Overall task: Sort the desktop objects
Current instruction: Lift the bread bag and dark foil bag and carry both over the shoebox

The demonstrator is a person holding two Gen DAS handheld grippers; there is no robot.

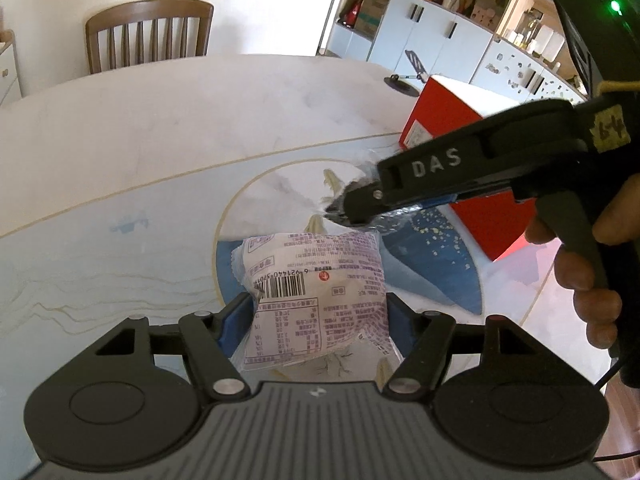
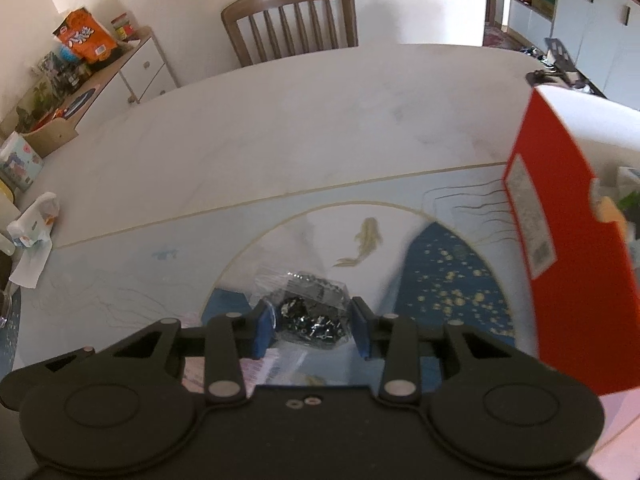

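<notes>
Sideboard (image 2: 132, 68) clutter shows from right wrist only.

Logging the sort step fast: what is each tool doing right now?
Left tool: closed on the white snack packet.
Right tool: closed on the clear bag of small dark screws.

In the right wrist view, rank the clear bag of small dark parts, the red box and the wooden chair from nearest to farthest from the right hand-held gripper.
1. Clear bag of small dark parts: between the blue pads of the right hand-held gripper.
2. Red box: standing on the table to the right.
3. Wooden chair: beyond the table's far edge, top centre.
</notes>
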